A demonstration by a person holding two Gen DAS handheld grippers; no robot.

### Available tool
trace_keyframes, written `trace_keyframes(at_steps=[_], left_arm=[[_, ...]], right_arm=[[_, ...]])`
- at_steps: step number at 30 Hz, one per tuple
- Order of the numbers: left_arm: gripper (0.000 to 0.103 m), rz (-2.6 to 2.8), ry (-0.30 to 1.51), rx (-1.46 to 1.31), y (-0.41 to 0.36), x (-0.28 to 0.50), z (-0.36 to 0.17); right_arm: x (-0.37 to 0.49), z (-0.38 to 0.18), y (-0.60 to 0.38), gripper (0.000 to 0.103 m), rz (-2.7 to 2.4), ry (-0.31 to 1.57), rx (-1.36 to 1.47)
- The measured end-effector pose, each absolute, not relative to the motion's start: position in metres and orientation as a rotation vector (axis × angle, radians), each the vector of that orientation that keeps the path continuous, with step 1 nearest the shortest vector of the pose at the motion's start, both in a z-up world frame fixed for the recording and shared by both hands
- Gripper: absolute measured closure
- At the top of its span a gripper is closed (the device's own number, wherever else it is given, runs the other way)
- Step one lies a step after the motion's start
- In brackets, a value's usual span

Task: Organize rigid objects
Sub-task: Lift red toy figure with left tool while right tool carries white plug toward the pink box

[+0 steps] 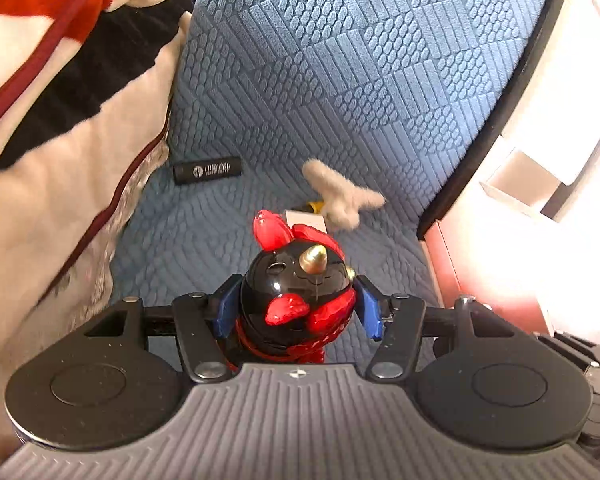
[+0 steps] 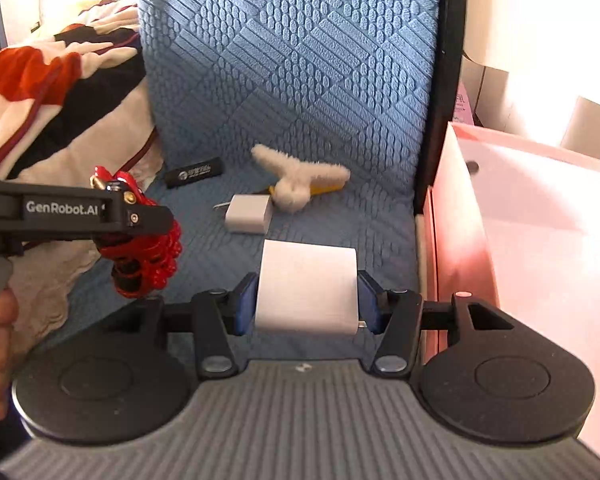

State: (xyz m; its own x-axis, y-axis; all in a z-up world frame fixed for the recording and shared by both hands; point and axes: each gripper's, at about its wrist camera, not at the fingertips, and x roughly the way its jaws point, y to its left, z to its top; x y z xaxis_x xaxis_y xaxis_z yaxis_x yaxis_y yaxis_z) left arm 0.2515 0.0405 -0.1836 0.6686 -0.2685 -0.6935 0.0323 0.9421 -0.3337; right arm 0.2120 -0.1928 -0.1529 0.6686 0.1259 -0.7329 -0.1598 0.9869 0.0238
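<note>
A blue quilted fabric bed surface (image 2: 300, 80) is filling both views, with a pale pink open-topped box (image 2: 520, 208) lying just beside its right edge — probably the bin for this sorting. Both hands are carrying loads: the right gripper (image 2: 307, 300) is clamping a white rectangular plastic charger block (image 2: 308, 284), and the left gripper (image 1: 298, 304) is squeezing a glossy black-and-red rooster figurine with a gold beak (image 1: 296, 296). The next move is calling for swinging each over the box and releasing — a second white plug adapter (image 2: 247, 214) and a small black stick-shaped device (image 2: 194, 173) are waiting on the quilt.
</note>
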Motion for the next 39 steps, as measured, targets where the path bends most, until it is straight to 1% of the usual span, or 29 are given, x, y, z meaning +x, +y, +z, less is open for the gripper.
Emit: trace_keyframes(at_steps=[7, 13, 27, 39], left_arm=[[0.038, -0.201, 0.801, -0.322, 0.034, 0.227, -0.168], [0.038, -0.222, 0.807, -0.298, 0.020, 0.209, -0.151], [0.038, -0.244, 0.796, -0.365, -0.016, 0.171, -0.095], [0.038, -0.263, 0.722, -0.362, -0.061, 0.183, -0.030]], right_arm=[[0.178, -0.146, -0.199, 0.048, 0.143, 0.848, 0.015], [0.161, -0.130, -0.206, 0.048, 0.144, 0.844, 0.051], [0.143, -0.067, -0.246, 0.048, 0.136, 0.784, 0.092], [0.154, -0.004, -0.291, 0.048, 0.145, 0.699, 0.094]])
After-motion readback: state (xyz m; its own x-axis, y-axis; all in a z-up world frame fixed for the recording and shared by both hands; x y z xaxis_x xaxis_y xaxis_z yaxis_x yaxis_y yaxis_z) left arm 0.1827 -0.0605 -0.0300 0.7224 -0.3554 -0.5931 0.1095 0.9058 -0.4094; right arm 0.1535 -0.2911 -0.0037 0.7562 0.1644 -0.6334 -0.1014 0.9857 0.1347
